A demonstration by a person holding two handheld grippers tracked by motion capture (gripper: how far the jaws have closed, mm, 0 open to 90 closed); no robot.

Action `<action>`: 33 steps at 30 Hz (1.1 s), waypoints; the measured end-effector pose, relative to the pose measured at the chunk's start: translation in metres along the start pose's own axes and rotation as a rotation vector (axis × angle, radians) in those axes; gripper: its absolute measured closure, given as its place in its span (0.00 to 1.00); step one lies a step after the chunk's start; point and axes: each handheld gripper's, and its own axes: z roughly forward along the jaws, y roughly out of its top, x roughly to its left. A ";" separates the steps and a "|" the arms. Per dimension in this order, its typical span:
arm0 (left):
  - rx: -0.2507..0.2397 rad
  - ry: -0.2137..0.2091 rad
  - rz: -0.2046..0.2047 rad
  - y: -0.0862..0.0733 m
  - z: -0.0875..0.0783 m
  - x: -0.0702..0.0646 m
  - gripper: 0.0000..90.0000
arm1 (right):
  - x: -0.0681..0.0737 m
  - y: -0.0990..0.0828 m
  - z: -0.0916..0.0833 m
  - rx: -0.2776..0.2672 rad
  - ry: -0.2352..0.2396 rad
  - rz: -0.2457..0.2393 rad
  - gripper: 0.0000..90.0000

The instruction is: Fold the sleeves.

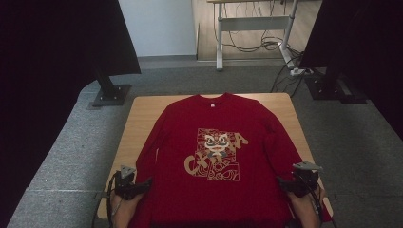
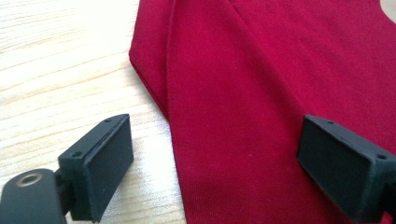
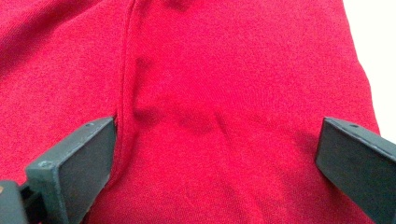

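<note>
A dark red long-sleeved shirt [image 1: 216,142] with a beige lion print lies flat, front up, on the wooden table [image 1: 142,111], collar at the far end. My left gripper [image 1: 142,184] hovers open at the shirt's near left, over the left sleeve [image 2: 243,112] and its edge. My right gripper [image 1: 283,183] hovers open at the near right, straddling the right sleeve [image 3: 219,116] and its seam. Neither holds any cloth.
Bare wood [image 2: 60,70] shows left of the sleeve. Grey carpet [image 1: 71,152] surrounds the table. Black stands [image 1: 110,92] rise at the far left and far right, and a desk with cables [image 1: 256,38] stands behind.
</note>
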 end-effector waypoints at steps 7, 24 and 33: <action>-0.023 0.002 0.022 0.007 -0.003 -0.002 0.12 | 0.000 0.000 0.000 0.000 0.000 0.000 0.00; -0.037 -0.021 0.053 0.029 0.003 0.007 0.12 | 0.000 0.000 0.000 -0.001 0.000 0.000 0.00; -0.049 -0.039 0.043 0.042 0.010 0.017 0.12 | 0.000 0.000 0.000 0.000 0.001 0.001 0.00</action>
